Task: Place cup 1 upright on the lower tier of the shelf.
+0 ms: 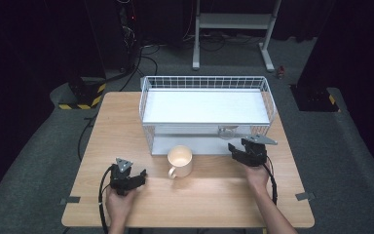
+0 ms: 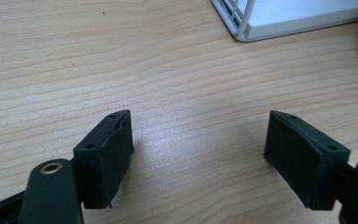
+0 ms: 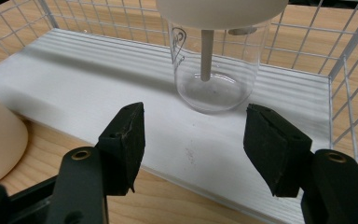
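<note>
left gripper (image 1: 137,176): jaws spread wide, empty, low over the wooden table (image 1: 209,190) left of the cream mug (image 1: 180,161) | right gripper (image 1: 234,150): jaws apart, empty, at the front edge of the white wire rack (image 1: 204,83), facing a clear glass (image 3: 213,70) on its lower shelf (image 3: 98,88) | mug: upright on the table, just before the rack

High view overhead; claw views close, sharing rack (image 1: 207,105).

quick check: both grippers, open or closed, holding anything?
Left gripper: open, holding nothing, over bare table.
Right gripper: open, holding nothing, aimed at the clear glass on the rack's lower shelf.
</note>
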{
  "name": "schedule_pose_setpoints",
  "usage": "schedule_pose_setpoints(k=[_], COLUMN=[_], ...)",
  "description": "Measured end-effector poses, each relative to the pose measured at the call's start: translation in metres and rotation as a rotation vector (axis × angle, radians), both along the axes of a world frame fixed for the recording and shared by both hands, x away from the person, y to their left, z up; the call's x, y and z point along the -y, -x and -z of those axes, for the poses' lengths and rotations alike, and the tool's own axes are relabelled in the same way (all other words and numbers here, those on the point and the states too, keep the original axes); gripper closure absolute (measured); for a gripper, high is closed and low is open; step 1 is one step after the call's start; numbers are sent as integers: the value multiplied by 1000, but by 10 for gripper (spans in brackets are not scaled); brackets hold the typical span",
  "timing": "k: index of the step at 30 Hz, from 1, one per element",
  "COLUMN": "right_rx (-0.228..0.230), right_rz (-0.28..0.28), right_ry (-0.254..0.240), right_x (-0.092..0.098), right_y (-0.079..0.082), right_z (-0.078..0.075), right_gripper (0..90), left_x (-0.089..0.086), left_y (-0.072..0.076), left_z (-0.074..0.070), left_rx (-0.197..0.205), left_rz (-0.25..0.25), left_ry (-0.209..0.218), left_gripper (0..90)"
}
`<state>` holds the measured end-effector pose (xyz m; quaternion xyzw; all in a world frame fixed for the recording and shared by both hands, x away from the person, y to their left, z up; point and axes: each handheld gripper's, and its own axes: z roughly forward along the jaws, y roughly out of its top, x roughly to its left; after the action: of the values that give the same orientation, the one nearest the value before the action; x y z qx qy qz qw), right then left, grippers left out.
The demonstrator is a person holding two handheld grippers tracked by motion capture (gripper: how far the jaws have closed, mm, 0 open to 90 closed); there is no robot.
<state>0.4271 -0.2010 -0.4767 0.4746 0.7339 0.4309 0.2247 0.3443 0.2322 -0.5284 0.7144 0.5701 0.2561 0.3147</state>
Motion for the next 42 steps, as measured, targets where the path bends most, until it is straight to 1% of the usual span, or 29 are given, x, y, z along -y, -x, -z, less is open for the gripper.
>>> schedule_pose_setpoints(k=[5,7,9,11,19,21,22,30,33,35,37,42], right_rx=[9,11,13,14,23,32,36,35,39,42,35,38], right_rz=[-6,-4,-8,-4,-1,-6,-3,-10,1,1,11,15], right_ry=[-13,-28,-24,-35,-52,-54,-64,-56,-55,-55,-67,-54], right_x=[4,8,9,14,23,25,26,35,40,42,46,52], right_y=[6,10,10,15,20,22,24,33,39,41,44,49], right_z=[-3,-4,-4,-4,-5,-6,-6,-2,0,0,2,6], right_gripper=[384,382,381,378,371,369,369,362,356,355,350,344], left_x=[0,0,0,0,0,0,0,0,0,0,0,0], left_y=[0,0,0,0,0,0,0,0,0,0,0,0], left_z=[0,0,0,0,0,0,0,0,0,0,0,0], left_rx=[0,-1,-1,0,-1,-1,-1,0,-1,-1,-1,-1], left_rz=[0,0,0,0,0,0,0,1,0,0,0,0], left_ry=[0,0,-1,-1,-1,-1,-1,-1,-1,-1,-1,-1], left_gripper=[237,237,237,237,237,237,237,237,237,237,237,237])
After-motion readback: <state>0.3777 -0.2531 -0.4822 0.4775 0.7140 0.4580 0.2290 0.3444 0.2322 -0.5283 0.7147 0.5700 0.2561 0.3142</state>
